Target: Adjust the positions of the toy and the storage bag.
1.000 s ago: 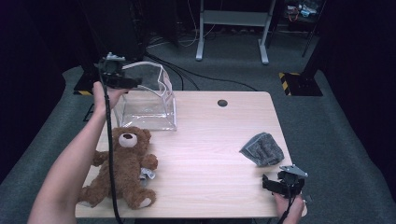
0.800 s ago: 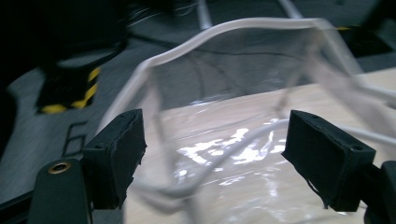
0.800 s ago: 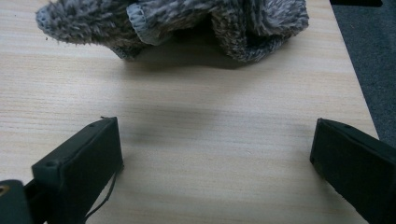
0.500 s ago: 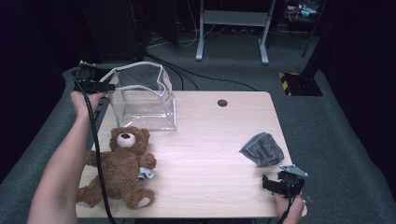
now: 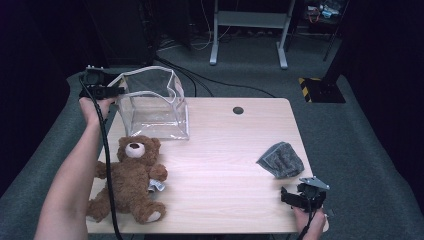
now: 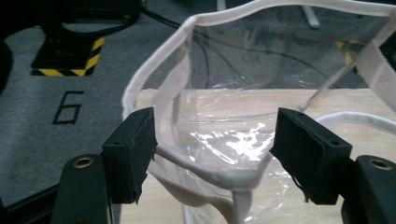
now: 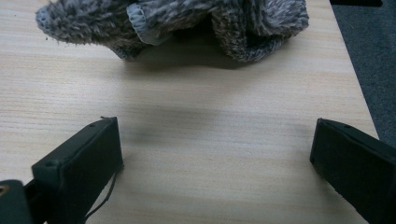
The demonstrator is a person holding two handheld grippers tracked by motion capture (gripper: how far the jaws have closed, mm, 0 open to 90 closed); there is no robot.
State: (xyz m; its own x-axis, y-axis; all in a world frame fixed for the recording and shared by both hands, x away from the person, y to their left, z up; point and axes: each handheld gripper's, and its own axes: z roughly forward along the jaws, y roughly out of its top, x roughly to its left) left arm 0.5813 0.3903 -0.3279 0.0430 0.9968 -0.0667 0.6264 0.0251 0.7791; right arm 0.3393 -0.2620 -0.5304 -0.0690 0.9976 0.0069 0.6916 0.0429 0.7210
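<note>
A clear plastic bag (image 5: 152,107) with a white rim stands open at the table's back left. My left gripper (image 5: 117,91) is level at the bag's left rim. Its jaws have just been closing and still stand apart, with the white rim (image 6: 205,175) of the bag (image 6: 224,116) between them; my left gripper (image 6: 212,140) is open. A brown teddy bear (image 5: 130,175) lies on its back at the front left. My right gripper (image 5: 286,196) rests open at the front right corner, just short of a grey knitted cloth (image 5: 281,160). Bare wood lies between the jaws of the right gripper (image 7: 215,154), with the cloth (image 7: 173,23) ahead.
The wooden table (image 5: 225,145) has a round cable hole (image 5: 238,110) near its back edge. A metal stand (image 5: 247,30) and cables lie on the grey floor behind. A black and yellow striped block (image 5: 320,87) sits on the floor at the back right.
My left gripper has moved left and down from above the bag's back corner to its left rim. The right gripper has stayed still.
</note>
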